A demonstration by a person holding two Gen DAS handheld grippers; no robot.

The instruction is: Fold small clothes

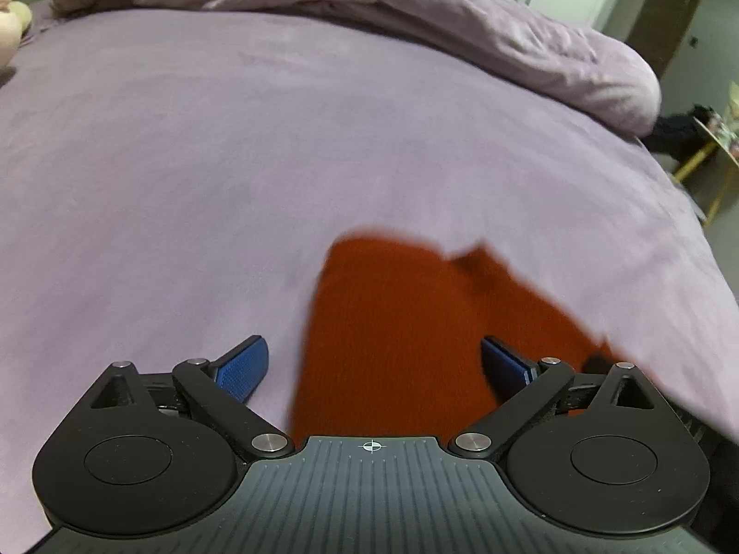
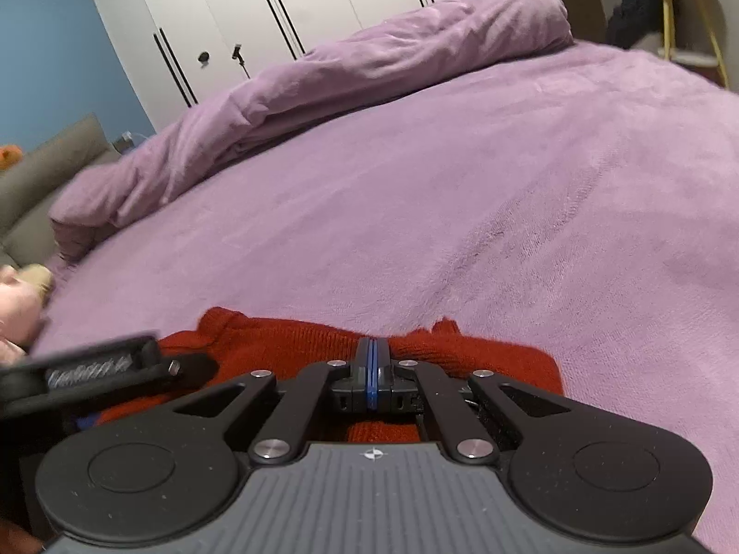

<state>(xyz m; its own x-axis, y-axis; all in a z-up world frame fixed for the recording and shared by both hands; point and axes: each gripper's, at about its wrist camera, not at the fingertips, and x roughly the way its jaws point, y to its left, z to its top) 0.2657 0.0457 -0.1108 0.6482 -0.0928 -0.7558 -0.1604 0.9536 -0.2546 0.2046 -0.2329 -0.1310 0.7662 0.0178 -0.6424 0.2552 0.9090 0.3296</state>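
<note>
A small red knitted garment lies on the purple bed sheet. My left gripper is open, its blue pads spread wide above the garment, holding nothing. In the right wrist view the same red garment lies just ahead. My right gripper is shut, its blue pads pressed together at the garment's far edge, apparently pinching the knit. The left gripper's body shows blurred at the left of the right wrist view.
A bunched purple duvet runs along the far side of the bed. White wardrobe doors stand behind it. A plush toy lies at the bed's left edge. A yellow-legged side table stands off the right edge.
</note>
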